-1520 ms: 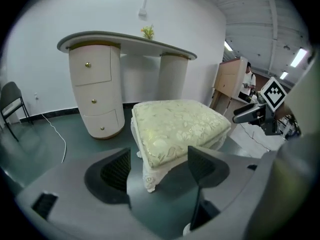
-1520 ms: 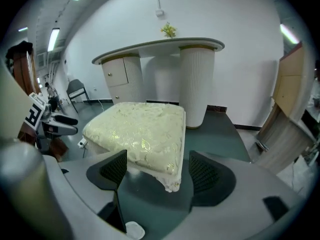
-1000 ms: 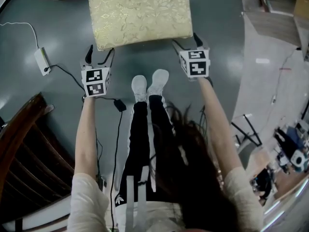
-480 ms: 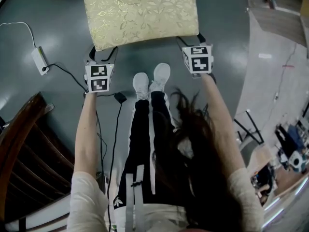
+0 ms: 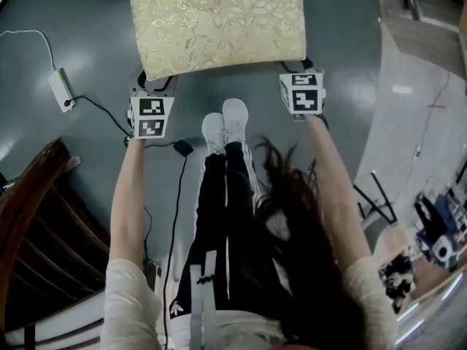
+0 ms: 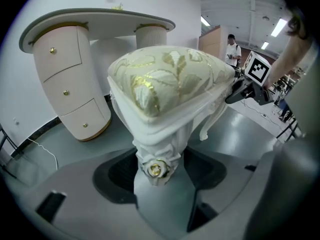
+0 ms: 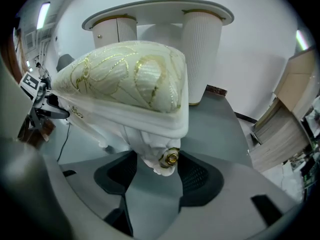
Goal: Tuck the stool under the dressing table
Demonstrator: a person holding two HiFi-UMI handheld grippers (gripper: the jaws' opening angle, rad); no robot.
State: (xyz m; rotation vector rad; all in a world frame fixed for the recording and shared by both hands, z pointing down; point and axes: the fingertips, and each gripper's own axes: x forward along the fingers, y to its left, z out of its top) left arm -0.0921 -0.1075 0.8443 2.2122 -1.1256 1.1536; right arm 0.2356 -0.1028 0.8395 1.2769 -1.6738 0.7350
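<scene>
The stool (image 5: 217, 22) stands upright on the grey floor (image 5: 87, 42), just ahead of the person's shoes. Its long axis runs left to right across the head view, and its far long side faces the dressing table (image 6: 95, 26). The left gripper (image 5: 151, 86) clasps the top of the near left leg. The right gripper (image 5: 295, 65) clasps the near right one. Both pairs of jaws have just been closing.
</scene>
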